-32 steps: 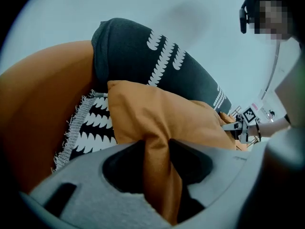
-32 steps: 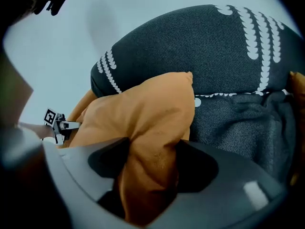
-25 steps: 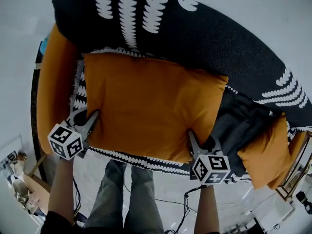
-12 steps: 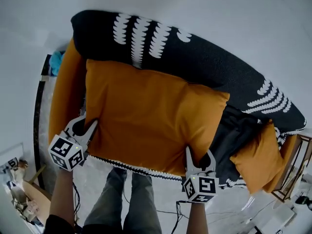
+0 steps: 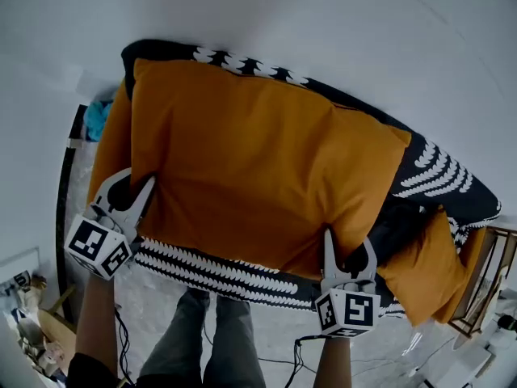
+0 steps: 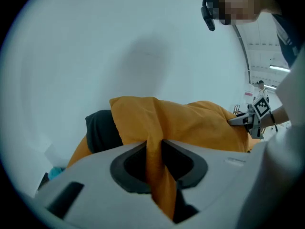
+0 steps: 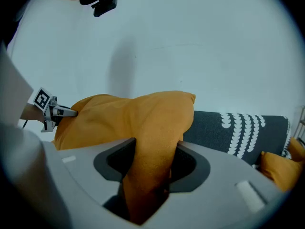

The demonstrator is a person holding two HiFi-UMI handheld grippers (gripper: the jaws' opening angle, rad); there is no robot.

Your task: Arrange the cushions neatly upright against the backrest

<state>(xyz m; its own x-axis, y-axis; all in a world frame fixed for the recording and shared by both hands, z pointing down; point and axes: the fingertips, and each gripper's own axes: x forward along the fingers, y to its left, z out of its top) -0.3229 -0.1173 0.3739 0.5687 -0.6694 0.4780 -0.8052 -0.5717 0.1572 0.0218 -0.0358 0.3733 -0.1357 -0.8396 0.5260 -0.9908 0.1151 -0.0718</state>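
Lifted since a second ago, large orange cushion (image 5: pixel 250 168) now hides much of the black backrest (image 5: pixel 443 175); gripper views show left gripper (image 6: pixel 155 152) clamped on a thin edge fold, right gripper (image 7: pixel 151 160) on a thicker bunch, head view adding small cushion (image 5: pixel 432 267) far right.

Large cushion (image 5: pixel 258 160) before backrest (image 5: pixel 442 170); small cushion (image 5: pixel 426 277) right.

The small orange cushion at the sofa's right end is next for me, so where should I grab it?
Probably its near lower corner, coming from the sofa's front. The small orange cushion lies slumped on the seat with that thin corner pointing toward the person, free of the large cushion, so the fabric can be pinched there.
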